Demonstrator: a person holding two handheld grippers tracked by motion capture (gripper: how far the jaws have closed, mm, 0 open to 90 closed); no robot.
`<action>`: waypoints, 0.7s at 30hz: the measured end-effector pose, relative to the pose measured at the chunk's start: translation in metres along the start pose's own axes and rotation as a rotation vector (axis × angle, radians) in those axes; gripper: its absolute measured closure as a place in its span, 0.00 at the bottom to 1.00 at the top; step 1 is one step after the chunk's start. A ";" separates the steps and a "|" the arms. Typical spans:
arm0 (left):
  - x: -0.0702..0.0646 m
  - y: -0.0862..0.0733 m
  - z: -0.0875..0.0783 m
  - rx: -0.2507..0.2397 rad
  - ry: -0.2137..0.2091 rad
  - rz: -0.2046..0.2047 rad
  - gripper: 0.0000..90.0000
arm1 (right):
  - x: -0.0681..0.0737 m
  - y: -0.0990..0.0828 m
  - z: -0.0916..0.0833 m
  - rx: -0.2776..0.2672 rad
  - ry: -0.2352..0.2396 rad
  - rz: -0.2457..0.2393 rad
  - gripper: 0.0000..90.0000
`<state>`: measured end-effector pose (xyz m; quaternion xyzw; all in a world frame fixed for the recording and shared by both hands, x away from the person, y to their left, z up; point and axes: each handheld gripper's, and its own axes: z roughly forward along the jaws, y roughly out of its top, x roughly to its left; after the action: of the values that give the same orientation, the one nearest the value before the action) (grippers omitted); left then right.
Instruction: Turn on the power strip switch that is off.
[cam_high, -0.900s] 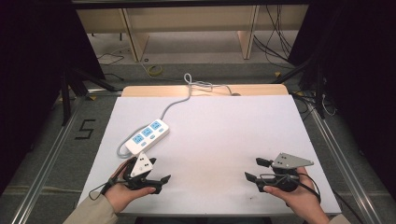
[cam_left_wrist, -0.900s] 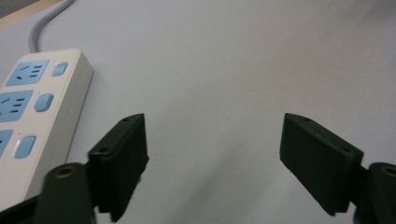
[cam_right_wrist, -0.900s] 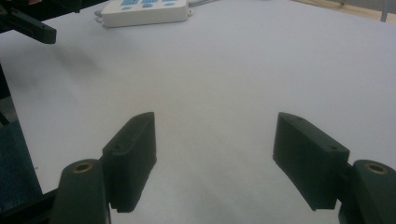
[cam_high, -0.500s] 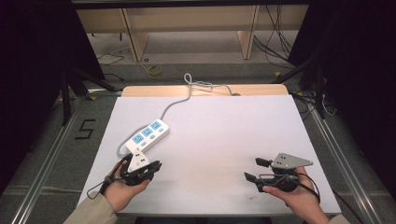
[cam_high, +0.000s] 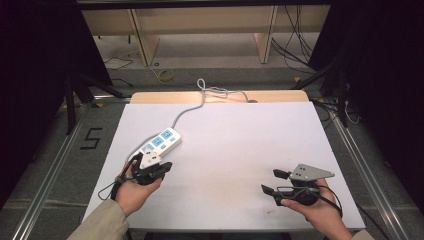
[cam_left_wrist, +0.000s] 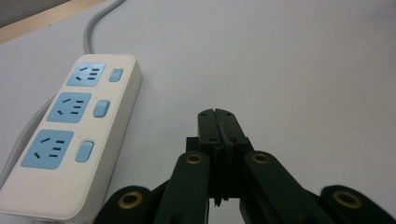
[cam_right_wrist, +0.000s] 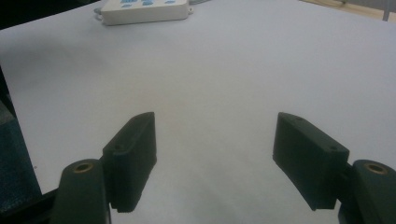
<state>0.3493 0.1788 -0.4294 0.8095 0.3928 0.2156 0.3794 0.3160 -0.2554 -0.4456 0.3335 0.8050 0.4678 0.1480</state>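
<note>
A white power strip with three blue sockets and blue switches lies at the left of the white table top. Its grey cable runs off the far edge. My left gripper is just in front of the strip's near end, shut with nothing between its jaws. In the left gripper view the closed fingertips point past the strip, which lies to their left. My right gripper rests at the near right, open and empty. Its jaws stand wide over bare table, the strip far off.
A strip of wooden table edge shows beyond the white sheet. Metal frame rails run along both sides of the table. Loose cables and wooden shelving sit on the floor behind.
The left gripper's jaws have closed from spread to shut, and the hand has shifted slightly toward the power strip. The right gripper has stayed in place, open.
</note>
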 end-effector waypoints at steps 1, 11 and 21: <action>0.001 0.001 0.001 -0.002 0.002 -0.005 1.00 | 0.000 0.000 0.000 0.000 0.000 0.000 0.34; 0.013 0.007 0.006 -0.003 0.031 -0.037 1.00 | 0.000 0.000 0.000 0.003 0.003 -0.007 0.34; 0.017 0.010 0.008 -0.002 0.039 -0.052 1.00 | 0.000 0.000 0.001 0.005 0.002 -0.009 0.35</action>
<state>0.3697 0.1850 -0.4263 0.7942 0.4208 0.2217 0.3782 0.3162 -0.2548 -0.4460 0.3295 0.8079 0.4656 0.1484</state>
